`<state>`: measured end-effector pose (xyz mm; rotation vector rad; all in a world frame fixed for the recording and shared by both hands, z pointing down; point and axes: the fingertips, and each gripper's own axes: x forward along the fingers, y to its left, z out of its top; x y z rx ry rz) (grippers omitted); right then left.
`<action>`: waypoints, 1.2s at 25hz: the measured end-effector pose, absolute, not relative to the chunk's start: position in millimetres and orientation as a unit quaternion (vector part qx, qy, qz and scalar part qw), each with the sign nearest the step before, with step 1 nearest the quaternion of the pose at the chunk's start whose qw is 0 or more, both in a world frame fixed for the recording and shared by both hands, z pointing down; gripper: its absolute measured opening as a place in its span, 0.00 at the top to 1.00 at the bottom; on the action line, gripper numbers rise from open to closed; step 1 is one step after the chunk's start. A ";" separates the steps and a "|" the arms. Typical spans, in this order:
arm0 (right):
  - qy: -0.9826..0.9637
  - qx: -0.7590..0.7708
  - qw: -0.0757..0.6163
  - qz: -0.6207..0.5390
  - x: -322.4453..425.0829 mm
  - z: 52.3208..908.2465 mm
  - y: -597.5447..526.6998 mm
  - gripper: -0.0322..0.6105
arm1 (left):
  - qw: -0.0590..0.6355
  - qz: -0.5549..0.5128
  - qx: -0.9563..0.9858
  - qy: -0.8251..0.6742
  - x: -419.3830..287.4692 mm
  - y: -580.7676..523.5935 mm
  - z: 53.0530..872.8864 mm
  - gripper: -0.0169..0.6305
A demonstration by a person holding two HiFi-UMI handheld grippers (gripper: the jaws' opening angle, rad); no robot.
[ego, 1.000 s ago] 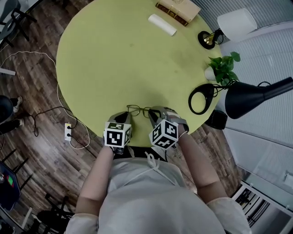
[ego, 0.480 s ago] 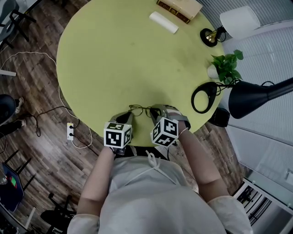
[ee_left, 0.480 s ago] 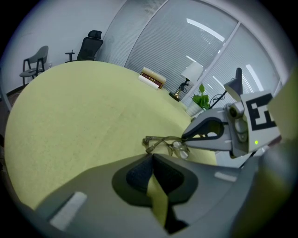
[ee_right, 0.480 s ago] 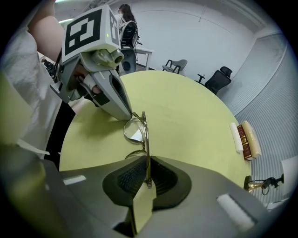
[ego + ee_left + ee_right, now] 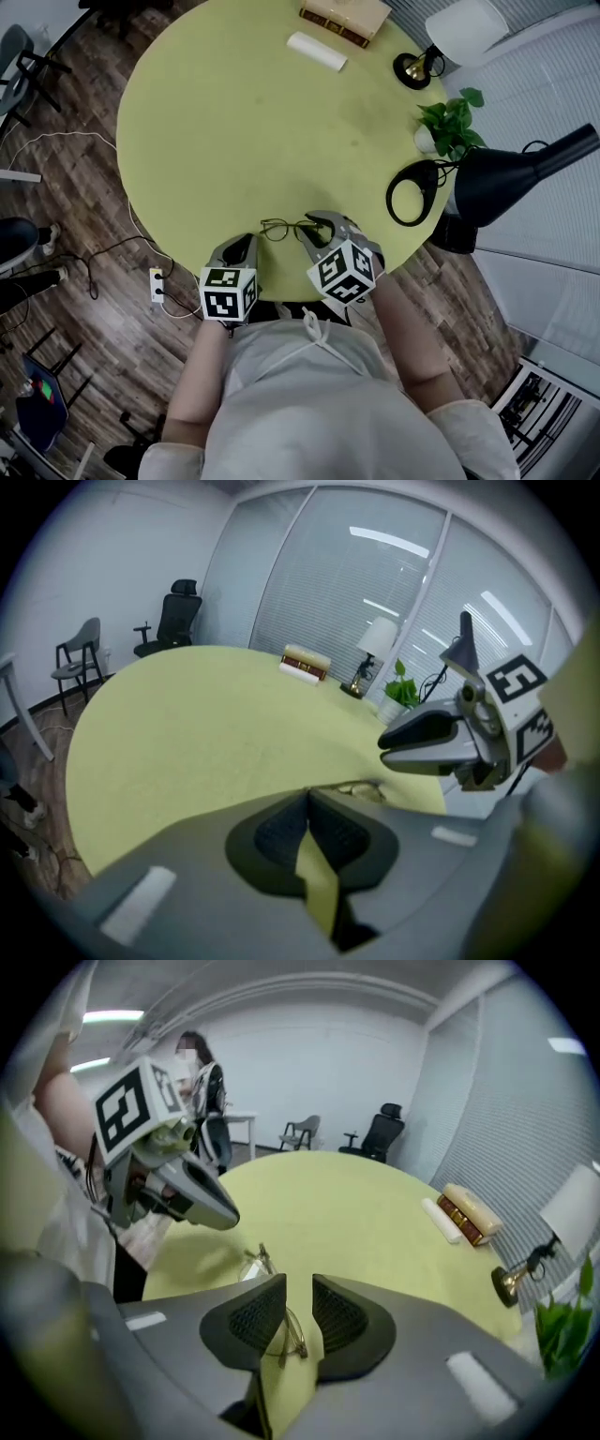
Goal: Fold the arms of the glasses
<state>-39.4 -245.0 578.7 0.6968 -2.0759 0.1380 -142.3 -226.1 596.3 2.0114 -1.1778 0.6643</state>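
Note:
The thin wire-framed glasses (image 5: 284,228) lie on the yellow-green round table (image 5: 253,122) near its front edge. My right gripper (image 5: 317,228) hovers over their right end. In the right gripper view its jaws (image 5: 298,1288) have just been opening and stand apart, with a lens and an arm of the glasses (image 5: 284,1333) on the table below the gap and no pad touching them. My left gripper (image 5: 240,251) is a little left of the glasses and apart from them. Its tips (image 5: 307,797) meet with nothing between; the glasses (image 5: 364,789) peek out just beyond.
At the table's far side lie a book (image 5: 344,17) and a white roll (image 5: 316,52). Along the right edge stand a brass lamp (image 5: 412,70), a small plant (image 5: 448,127) and a black desk lamp (image 5: 511,178). A person (image 5: 202,1101) stands across the room.
The right jaws have opened off the glasses, which stay on the table. Both grippers have lifted and drawn back a little; the left one has moved off to the left.

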 end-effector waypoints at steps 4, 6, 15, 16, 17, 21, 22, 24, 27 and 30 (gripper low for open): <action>-0.856 0.366 0.357 0.083 -32.3 526.9 -255.0 0.82 | 0.307 0.216 0.797 -0.473 -134.5 -244.4 540.0 0.96; -0.851 0.420 0.309 0.067 -20.4 496.4 -263.1 0.83 | 0.272 0.199 0.812 -0.476 -126.2 -255.4 506.2 0.96; -0.794 0.588 0.129 0.077 50.0 390.7 -270.6 0.95 | 0.107 0.109 0.863 -0.481 -92.1 -276.9 361.3 0.96; -0.791 0.595 0.120 0.075 55.1 384.1 -268.8 0.95 | 0.097 0.092 0.864 -0.486 -91.6 -276.4 347.7 0.96; -0.790 0.598 0.113 0.071 58.5 377.7 -266.6 0.95 | 0.090 0.077 0.864 -0.489 -91.9 -275.7 335.7 0.96; -0.791 0.602 0.092 0.056 61.2 354.3 -259.4 0.95 | 0.090 0.049 0.866 -0.490 -94.7 -274.8 311.6 0.96; -0.791 0.604 0.087 0.053 60.6 349.3 -258.0 0.95 | 0.094 0.046 0.865 -0.490 -95.9 -274.2 309.9 0.96; -0.791 0.604 0.082 0.051 58.0 341.5 -255.5 0.95 | 0.092 0.040 0.862 -0.496 -99.3 -271.4 306.8 0.96; -0.798 0.595 0.085 0.043 52.0 335.4 -256.2 0.95 | 0.078 0.036 0.860 -0.504 -99.5 -269.1 301.1 0.96; -0.804 0.587 0.091 0.039 49.9 337.1 -260.8 0.95 | 0.075 0.039 0.860 -0.503 -94.7 -271.7 301.8 0.96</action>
